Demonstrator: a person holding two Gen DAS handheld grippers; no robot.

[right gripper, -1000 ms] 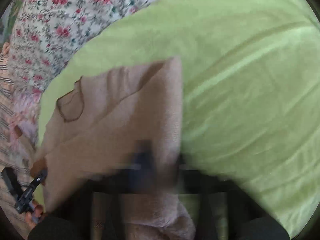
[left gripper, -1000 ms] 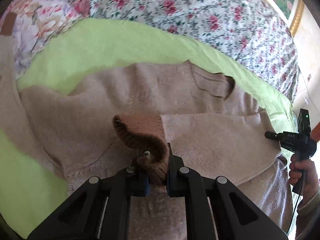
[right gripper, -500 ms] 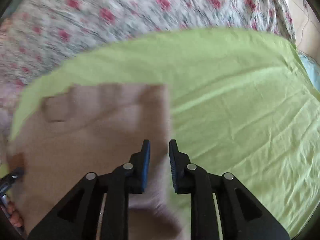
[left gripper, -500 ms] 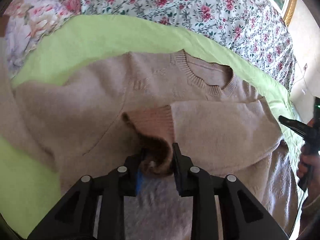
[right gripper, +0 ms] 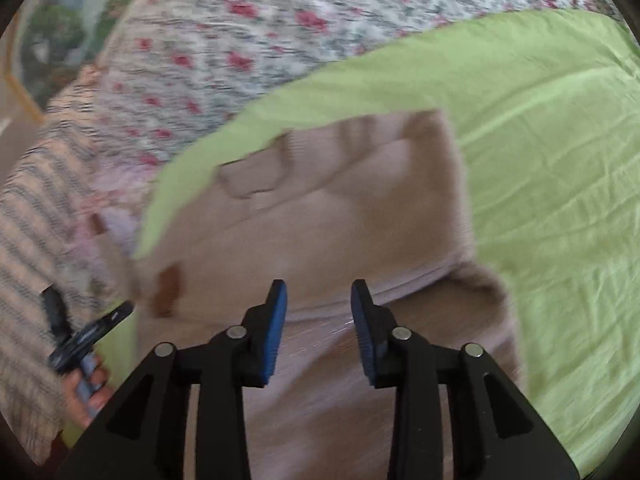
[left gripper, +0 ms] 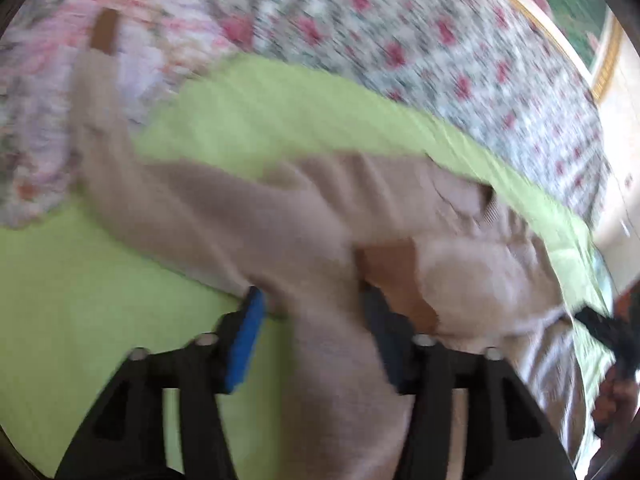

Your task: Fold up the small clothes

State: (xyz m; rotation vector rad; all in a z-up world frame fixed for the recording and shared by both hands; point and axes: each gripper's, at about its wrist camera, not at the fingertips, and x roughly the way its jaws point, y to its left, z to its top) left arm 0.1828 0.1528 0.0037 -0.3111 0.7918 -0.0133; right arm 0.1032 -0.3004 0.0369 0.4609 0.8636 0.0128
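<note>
Two jaw sets opening at this moment: left gripper (left gripper: 312,300) spread wide, with knit fabric passing loosely between the pads and not pinched; right gripper (right gripper: 319,292) spread part-way just over the lower body of the garment, with nothing clamped. Locate the beige sweater (left gripper: 240,216) lying flat on the green sheet (left gripper: 80,300) that covers the bed, with the neckline (left gripper: 480,200) toward the floral bedspread (left gripper: 360,20). Note one sleeve laid across the chest, its brown cuff (left gripper: 392,272) just beside the left gripper's inner finger. Note the unfolded sleeve (left gripper: 96,120) running away from the left gripper toward the upper left of the left wrist view, long axis diagonal, off the sheet and onto the bedspread, ending at the far cuff (left gripper: 104,32). Treat this sleeve as the probable next work item. Assign it to the left gripper, the nearer by a wide margin. Approach along the sleeve axis and grasp near the cuff. Allow for heavy motion blur in the left view.
</note>
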